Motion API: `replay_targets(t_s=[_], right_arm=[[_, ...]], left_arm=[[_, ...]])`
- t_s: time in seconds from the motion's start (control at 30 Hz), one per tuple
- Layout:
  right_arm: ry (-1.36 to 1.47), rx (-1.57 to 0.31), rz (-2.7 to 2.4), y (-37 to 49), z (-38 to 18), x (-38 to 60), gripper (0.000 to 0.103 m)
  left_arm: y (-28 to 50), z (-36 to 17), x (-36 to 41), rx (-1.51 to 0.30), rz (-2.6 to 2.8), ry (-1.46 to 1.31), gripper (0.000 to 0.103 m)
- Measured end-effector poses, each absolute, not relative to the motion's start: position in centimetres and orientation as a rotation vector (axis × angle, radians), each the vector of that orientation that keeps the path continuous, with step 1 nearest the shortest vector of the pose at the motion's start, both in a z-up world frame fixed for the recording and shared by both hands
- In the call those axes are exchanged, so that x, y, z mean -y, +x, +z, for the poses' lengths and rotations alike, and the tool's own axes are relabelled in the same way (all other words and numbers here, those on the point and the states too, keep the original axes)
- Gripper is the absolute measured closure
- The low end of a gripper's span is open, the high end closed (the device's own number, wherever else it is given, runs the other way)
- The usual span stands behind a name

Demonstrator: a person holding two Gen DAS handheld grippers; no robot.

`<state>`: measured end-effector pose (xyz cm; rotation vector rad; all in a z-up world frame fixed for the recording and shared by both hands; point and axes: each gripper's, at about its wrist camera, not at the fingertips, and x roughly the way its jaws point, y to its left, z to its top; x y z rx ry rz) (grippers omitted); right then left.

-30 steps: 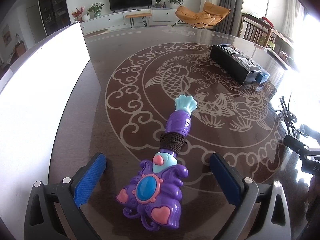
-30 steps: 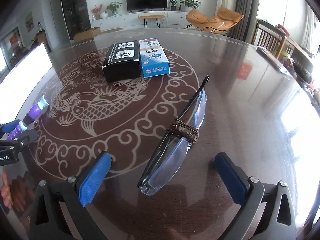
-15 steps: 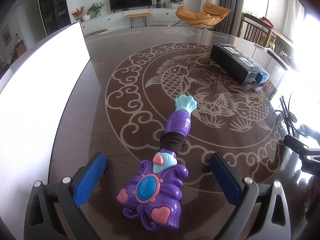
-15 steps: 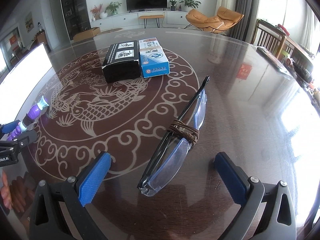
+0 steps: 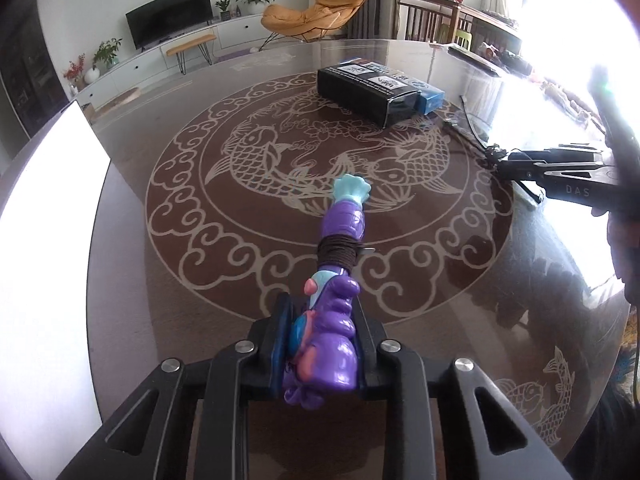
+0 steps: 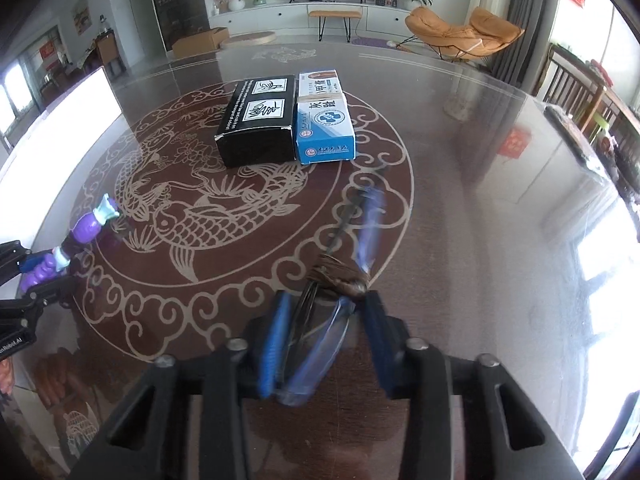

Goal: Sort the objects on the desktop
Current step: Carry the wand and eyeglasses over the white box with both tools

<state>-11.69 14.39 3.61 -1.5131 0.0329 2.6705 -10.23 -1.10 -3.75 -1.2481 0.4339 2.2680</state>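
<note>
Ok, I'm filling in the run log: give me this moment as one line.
left gripper: just shut on purple toy wand | right gripper: just shut on folded glasses | boxes: untouched

Two boxes [image 6: 286, 120] lie side by side, touching, near the middle of the counter [image 6: 460, 208]. The toy wand [image 5: 332, 300] sits in the left tool [image 5: 322, 344], the folded glasses [image 6: 320, 332] in the right tool [image 6: 324, 328], nearer than the boxes.

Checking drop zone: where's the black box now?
Right wrist view: black box lies mid-table on the fish pattern, its right side against the blue box, beyond both grippers.
</note>
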Motion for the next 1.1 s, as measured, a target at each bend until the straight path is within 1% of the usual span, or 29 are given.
replay_targets(t_s=[0.07,0.2,0.27,0.33,0.53,0.63,0.73,0.83,0.93,1.0,1.1], right_arm=[[-1.519,-0.089,2.673,-11.0,3.8,-15.2,0.077],[-1.51,-0.313,2.709,-7.9,5.0,-17.3,0.077],[-1.512,-0.367,2.727,-6.6,6.0,-17.7,0.077],[-1.515,-0.381,2.749,-5.7,7.0,-17.7,0.077],[-1.497,-0.335,2.899,-5.5,11.5,-12.8,0.077],[-1.483,-0.295,3.039,-6.6,14.4,-7.3,0.077],[-1.501,-0.226,3.2,-7.9,17.1,0.1,0.077],[-1.538,-0.12,3.355,-9.2,19.4,8.5,0.077],[-1.539,-0.001,3.483,-10.1,20.9,16.6,0.077],[-1.552,0.078,3.542,-10.5,20.7,21.3,0.077],[-1.629,0.131,3.555,-11.3,18.7,26.7,0.077]], left_arm=[[-9.6,-3.8,1.1,-0.388,2.307,-1.237,0.08],[-7.4,-3.7,2.0,-0.291,2.334,-1.201,0.08],[-6.3,-3.1,2.3,-0.268,2.346,-1.174,0.08],[-5.3,-2.2,2.9,-0.22,2.359,-1.141,0.08],[-3.0,4.2,7.8,-0.002,2.447,-1.01,0.08],[-2.1,7.5,12.7,0.087,2.532,-0.949,0.08],[-1.8,9.4,18.9,0.152,2.634,-0.96,0.08],[-1.9,9.7,25.3,0.18,2.759,-1.017,0.08],[-2.3,8.5,31.1,0.231,2.844,-1.128,0.08],[-2.6,7.2,33.8,0.265,2.869,-1.21,0.08],[-2.9,5.0,36.2,0.316,2.879,-1.318,0.08]])
